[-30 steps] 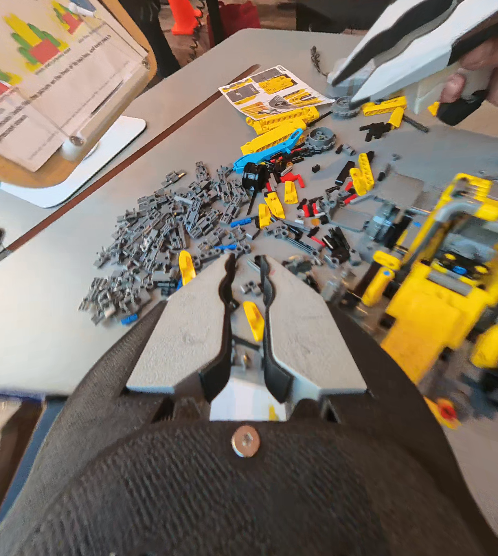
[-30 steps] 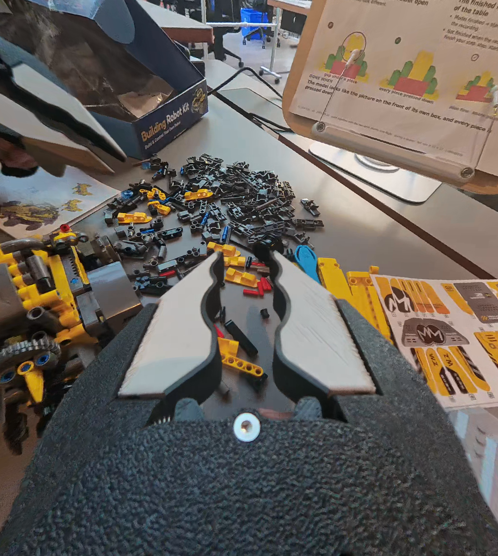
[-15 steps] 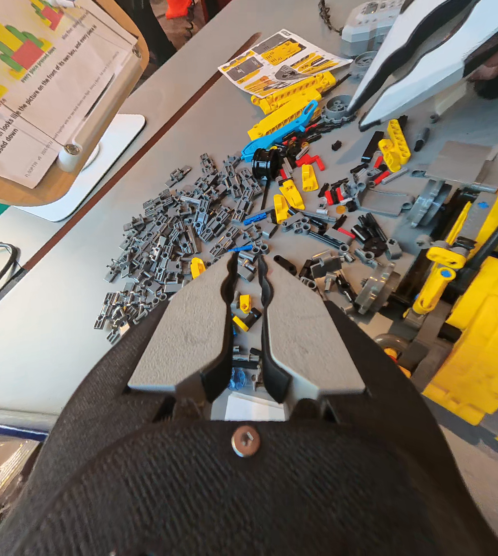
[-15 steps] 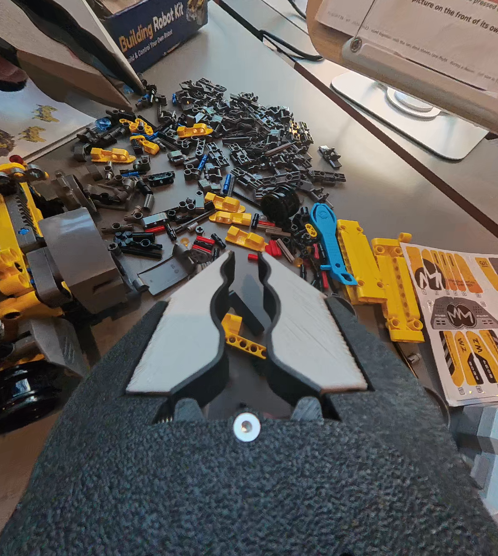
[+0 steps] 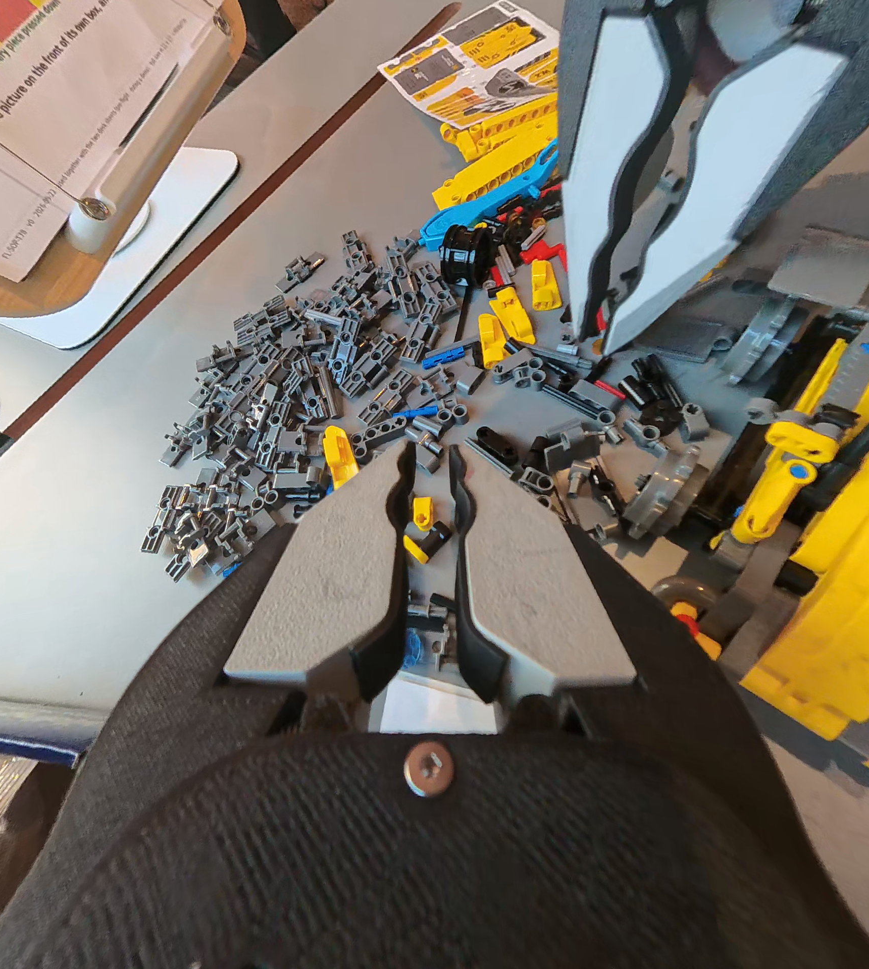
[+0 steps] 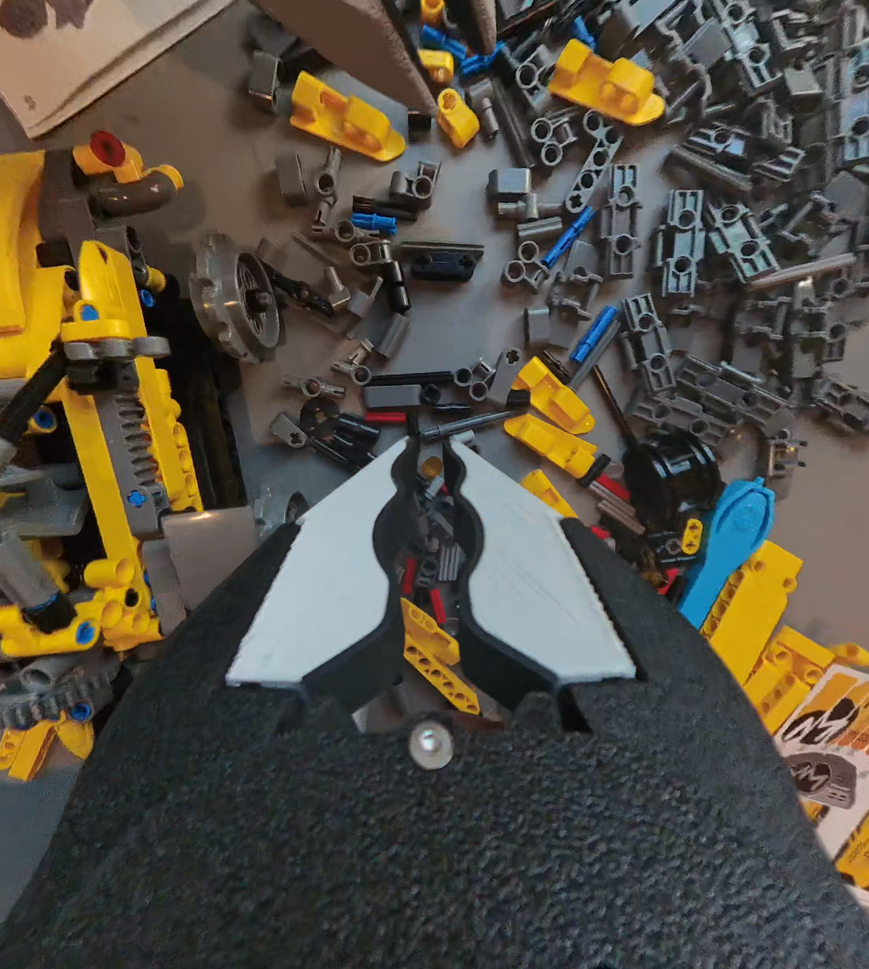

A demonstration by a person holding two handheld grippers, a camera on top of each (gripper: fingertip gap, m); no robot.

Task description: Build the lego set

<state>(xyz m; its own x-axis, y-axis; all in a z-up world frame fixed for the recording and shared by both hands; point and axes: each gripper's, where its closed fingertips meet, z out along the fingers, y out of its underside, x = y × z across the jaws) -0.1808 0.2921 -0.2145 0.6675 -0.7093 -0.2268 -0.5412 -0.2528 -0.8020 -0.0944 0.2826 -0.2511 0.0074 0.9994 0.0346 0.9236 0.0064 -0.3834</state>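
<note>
While I hover low: both of my grippers hang over loose building pieces on the grey counter (image 5: 80, 524).
Right gripper (image 6: 429, 445): jaws narrowly parted, tips down among small pieces beside a dark axle (image 6: 466, 422); whether they pinch anything I cannot tell.
Left gripper (image 5: 431, 451): jaws slightly apart, holding nothing, above a small yellow connector (image 5: 421, 509).
Pile: grey connectors (image 5: 285, 388) heaped to my left.
Model: yellow vehicle (image 5: 841, 577) at the right of the left wrist view.
Farther: black wheel (image 6: 671, 472), blue tool (image 6: 731, 540), sticker sheet (image 5: 469, 68).
</note>
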